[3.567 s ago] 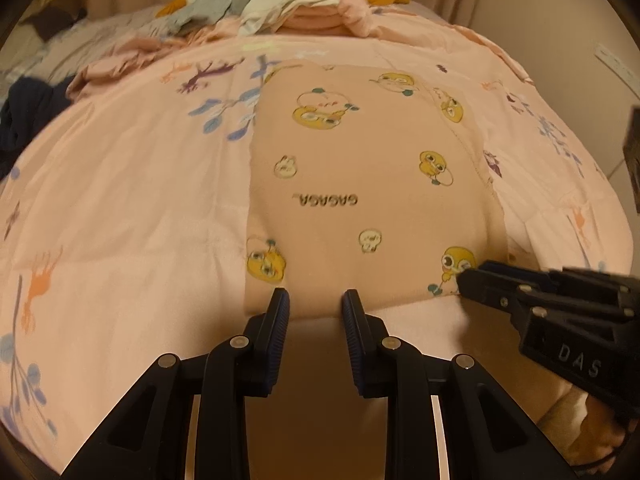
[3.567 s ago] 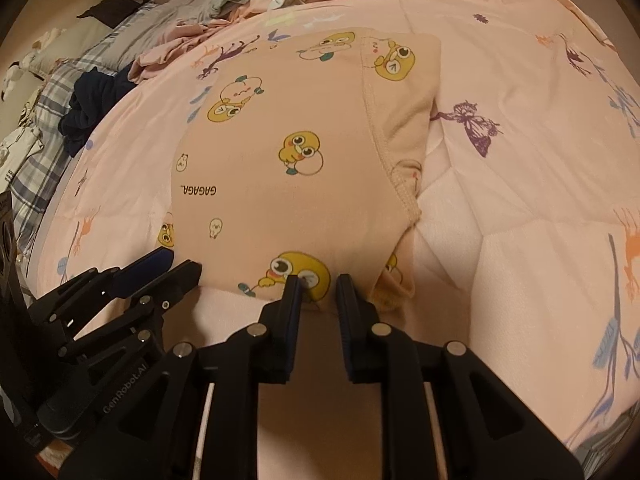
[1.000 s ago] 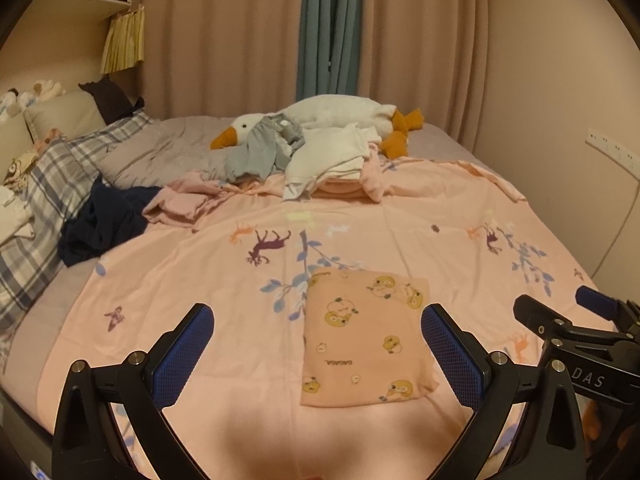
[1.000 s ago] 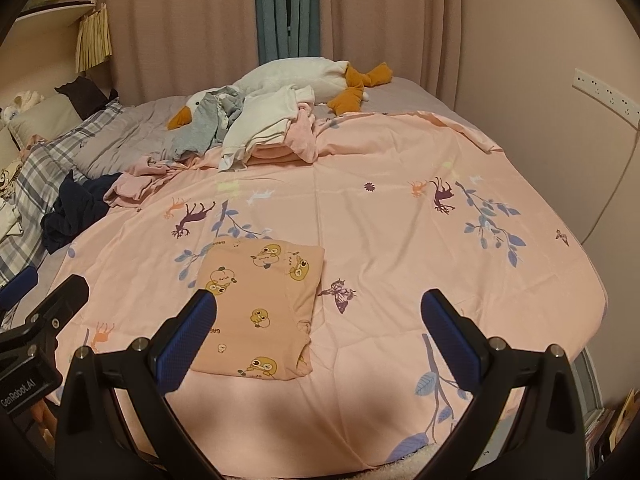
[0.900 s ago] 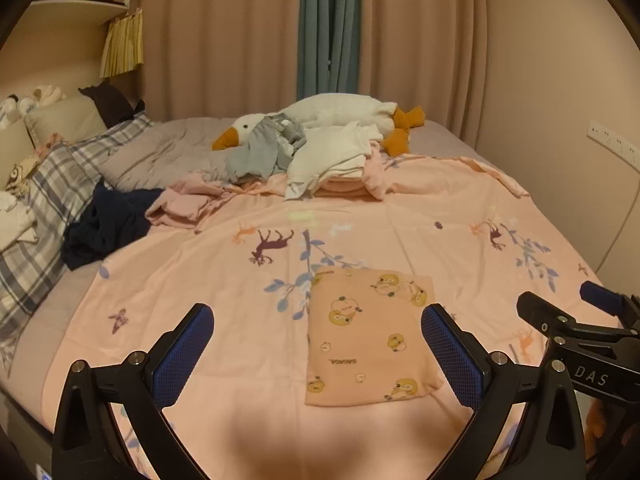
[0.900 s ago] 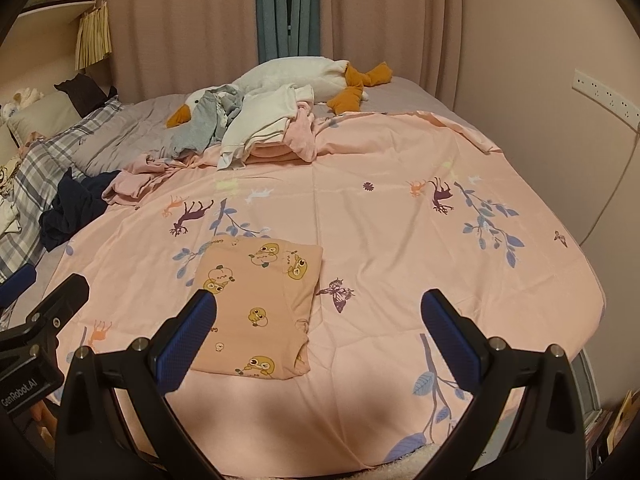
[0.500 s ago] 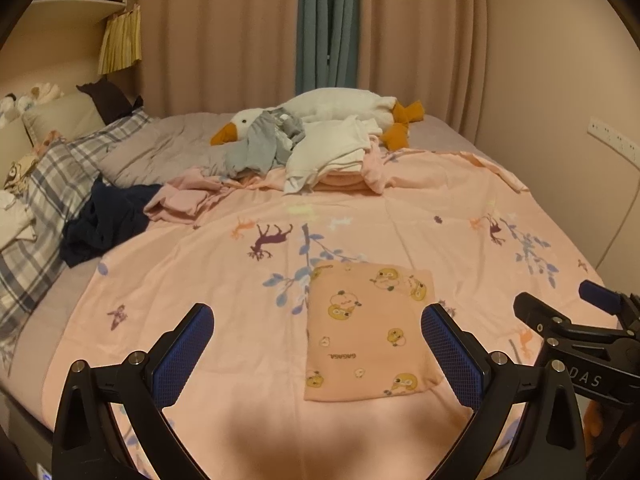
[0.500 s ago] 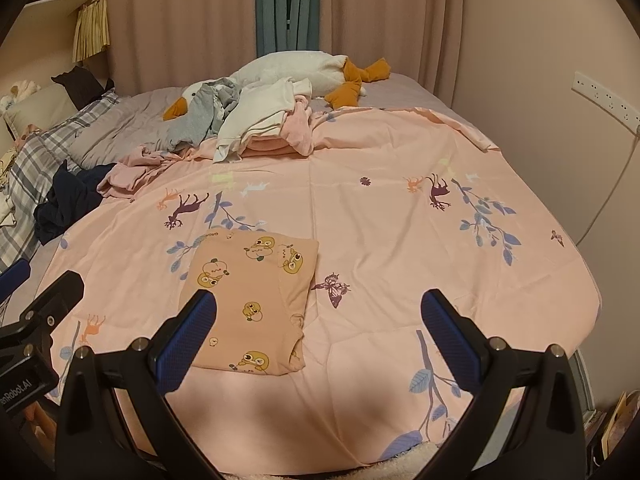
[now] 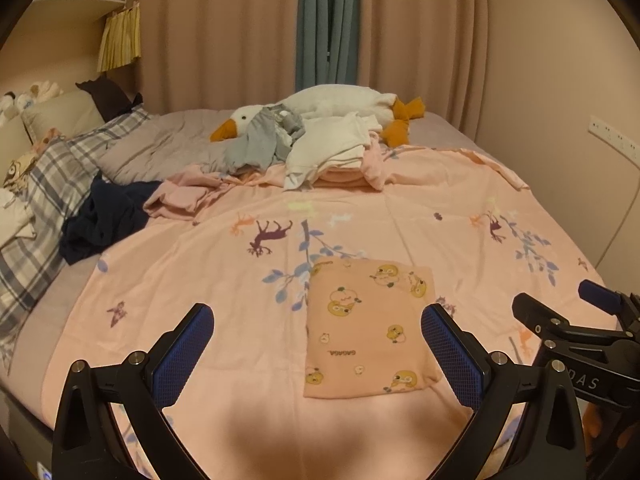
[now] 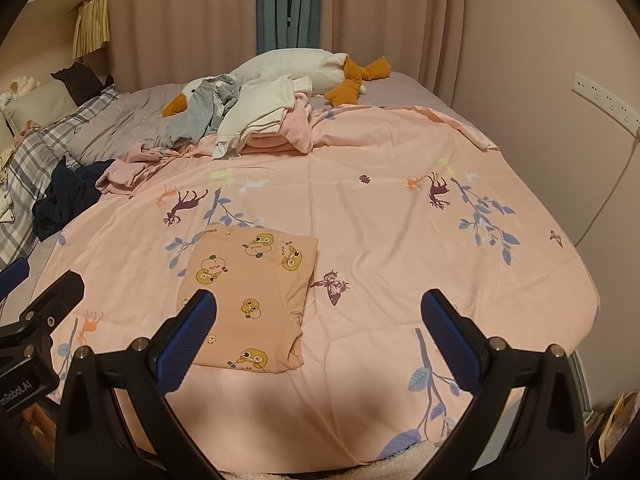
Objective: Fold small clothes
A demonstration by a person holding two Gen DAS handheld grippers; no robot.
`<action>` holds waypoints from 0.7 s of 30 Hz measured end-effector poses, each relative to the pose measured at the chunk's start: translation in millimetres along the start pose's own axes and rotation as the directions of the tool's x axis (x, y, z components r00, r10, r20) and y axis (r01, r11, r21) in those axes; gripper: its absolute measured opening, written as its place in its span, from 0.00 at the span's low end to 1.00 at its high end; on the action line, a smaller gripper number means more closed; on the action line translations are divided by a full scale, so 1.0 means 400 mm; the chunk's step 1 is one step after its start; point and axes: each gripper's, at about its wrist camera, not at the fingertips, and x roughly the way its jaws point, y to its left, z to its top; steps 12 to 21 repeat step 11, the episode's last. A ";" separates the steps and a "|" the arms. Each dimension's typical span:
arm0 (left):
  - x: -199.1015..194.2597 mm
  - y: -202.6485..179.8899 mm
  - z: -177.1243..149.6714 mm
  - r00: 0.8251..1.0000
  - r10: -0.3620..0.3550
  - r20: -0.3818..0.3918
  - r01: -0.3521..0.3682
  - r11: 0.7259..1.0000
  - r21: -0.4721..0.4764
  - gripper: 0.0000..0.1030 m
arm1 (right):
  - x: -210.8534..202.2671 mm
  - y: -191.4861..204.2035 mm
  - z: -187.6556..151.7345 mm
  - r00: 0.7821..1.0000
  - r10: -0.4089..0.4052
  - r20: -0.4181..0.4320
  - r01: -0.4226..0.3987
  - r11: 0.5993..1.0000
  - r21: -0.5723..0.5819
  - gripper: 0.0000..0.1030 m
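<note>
A small peach garment with yellow duck prints (image 9: 368, 328) lies folded flat as a rectangle on the pink bedspread (image 9: 208, 264). In the right wrist view the same folded garment (image 10: 248, 292) sits left of centre, its right edge showing doubled layers. My left gripper (image 9: 318, 354) hovers above the bed's near edge, wide open and holding nothing. My right gripper (image 10: 318, 340) is also wide open and empty, pulled back from the cloth. Each gripper appears at the edge of the other's view.
A heap of unfolded clothes (image 9: 320, 148) lies over a white goose plush (image 9: 332, 104) at the far side. A dark navy garment (image 9: 104, 212) and plaid bedding (image 9: 40, 200) sit at left. A wall with sockets (image 10: 604, 96) bounds the right.
Both grippers, earlier shut on the garment's near edge, have let go, opened wide and pulled back and up. Over the last second the views shifted only slightly.
</note>
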 end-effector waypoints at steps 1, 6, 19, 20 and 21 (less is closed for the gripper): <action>0.001 0.000 0.000 1.000 0.000 -0.001 0.000 1.000 0.000 1.00 | 0.002 0.000 0.001 1.000 0.001 0.000 -0.001 1.000 -0.001 1.00; 0.001 -0.001 0.000 1.000 0.002 -0.004 -0.002 1.000 0.004 1.00 | 0.003 0.001 -0.001 1.000 -0.002 0.001 0.002 1.000 -0.010 1.00; -0.001 -0.002 -0.004 1.000 0.002 -0.007 -0.002 1.000 0.002 1.00 | 0.006 0.001 0.000 1.000 0.002 -0.001 -0.002 1.000 -0.017 1.00; -0.001 -0.002 -0.004 1.000 0.002 -0.007 -0.002 1.000 0.002 1.00 | 0.006 0.001 0.000 1.000 0.002 -0.001 -0.002 1.000 -0.017 1.00; -0.001 -0.002 -0.004 1.000 0.002 -0.007 -0.002 1.000 0.002 1.00 | 0.006 0.001 0.000 1.000 0.002 -0.001 -0.002 1.000 -0.017 1.00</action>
